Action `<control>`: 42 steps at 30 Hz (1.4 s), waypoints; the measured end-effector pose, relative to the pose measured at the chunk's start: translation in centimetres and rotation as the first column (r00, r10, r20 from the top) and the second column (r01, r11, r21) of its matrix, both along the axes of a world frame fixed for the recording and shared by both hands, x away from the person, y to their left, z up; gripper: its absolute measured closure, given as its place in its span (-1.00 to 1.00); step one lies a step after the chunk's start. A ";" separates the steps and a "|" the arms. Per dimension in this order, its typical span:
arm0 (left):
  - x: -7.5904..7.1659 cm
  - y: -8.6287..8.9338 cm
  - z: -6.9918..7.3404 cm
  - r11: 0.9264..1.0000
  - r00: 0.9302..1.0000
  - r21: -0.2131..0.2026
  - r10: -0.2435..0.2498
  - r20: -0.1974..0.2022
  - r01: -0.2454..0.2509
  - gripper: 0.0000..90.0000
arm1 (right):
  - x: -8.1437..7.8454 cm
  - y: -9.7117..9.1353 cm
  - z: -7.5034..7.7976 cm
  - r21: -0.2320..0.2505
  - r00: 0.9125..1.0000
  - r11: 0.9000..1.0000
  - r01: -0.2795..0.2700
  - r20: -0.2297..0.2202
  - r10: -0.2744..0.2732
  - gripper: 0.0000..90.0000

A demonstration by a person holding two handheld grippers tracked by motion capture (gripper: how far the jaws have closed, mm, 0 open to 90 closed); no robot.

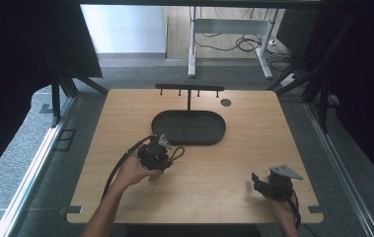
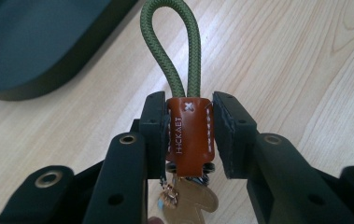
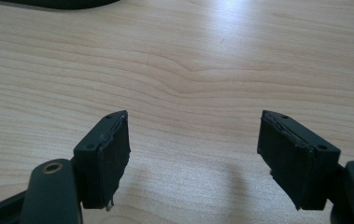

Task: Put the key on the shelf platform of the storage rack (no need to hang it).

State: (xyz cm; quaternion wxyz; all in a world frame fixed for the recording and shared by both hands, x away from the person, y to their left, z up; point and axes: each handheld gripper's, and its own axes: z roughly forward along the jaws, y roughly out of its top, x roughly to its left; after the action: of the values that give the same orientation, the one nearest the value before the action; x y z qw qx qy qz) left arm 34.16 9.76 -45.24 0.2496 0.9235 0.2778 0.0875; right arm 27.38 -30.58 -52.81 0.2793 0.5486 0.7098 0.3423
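Observation:
A keychain with a brown leather tab (image 2: 188,133) and an olive-green cord loop (image 2: 170,44) is clamped between the jaws of my left gripper (image 2: 189,107). A brass key (image 2: 188,200) hangs below the tab. From above, my left gripper (image 1: 167,158) is at the table's middle left, and the cord loop (image 1: 178,153) pokes out toward the black oval tray (image 1: 219,134). A black hook rack (image 1: 189,89) stands behind the tray. My right gripper (image 1: 256,181) is low over the front right of the table, and in its own view the right gripper (image 3: 194,140) is open with nothing between its pads.
The wooden table (image 1: 253,148) has a round cable hole (image 1: 226,102) near its back right. The tray's edge (image 2: 34,46) lies just left of the keychain. Dark curtains flank both sides, and a desk frame with cables stands on the floor beyond.

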 end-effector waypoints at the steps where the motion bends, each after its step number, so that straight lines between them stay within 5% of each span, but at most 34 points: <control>1: 0.1 0.0 0.2 1.000 1.000 -0.006 -0.004 0.002 0.004 0.49 | 0.0 0.0 0.0 0.000 1.000 1.000 0.000 0.000 0.000 -0.43; 26: 1.8 -0.2 4.6 0.997 0.999 -0.075 -0.022 0.038 0.025 0.49 | 0.1 -0.1 -0.1 0.002 1.000 1.000 -0.016 -0.012 0.016 -0.43; 42: 2.9 -1.4 6.3 0.997 0.998 -0.072 -0.030 0.056 0.034 0.49 | 0.1 0.1 -0.2 0.003 0.999 1.000 -0.024 -0.023 0.024 -0.43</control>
State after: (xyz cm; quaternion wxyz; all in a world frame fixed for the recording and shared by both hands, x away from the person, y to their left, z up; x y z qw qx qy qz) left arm 37.06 8.38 -38.93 0.2921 0.9154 0.2588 0.0987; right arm 27.51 -30.52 -53.03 0.2663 0.5443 0.7192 0.3401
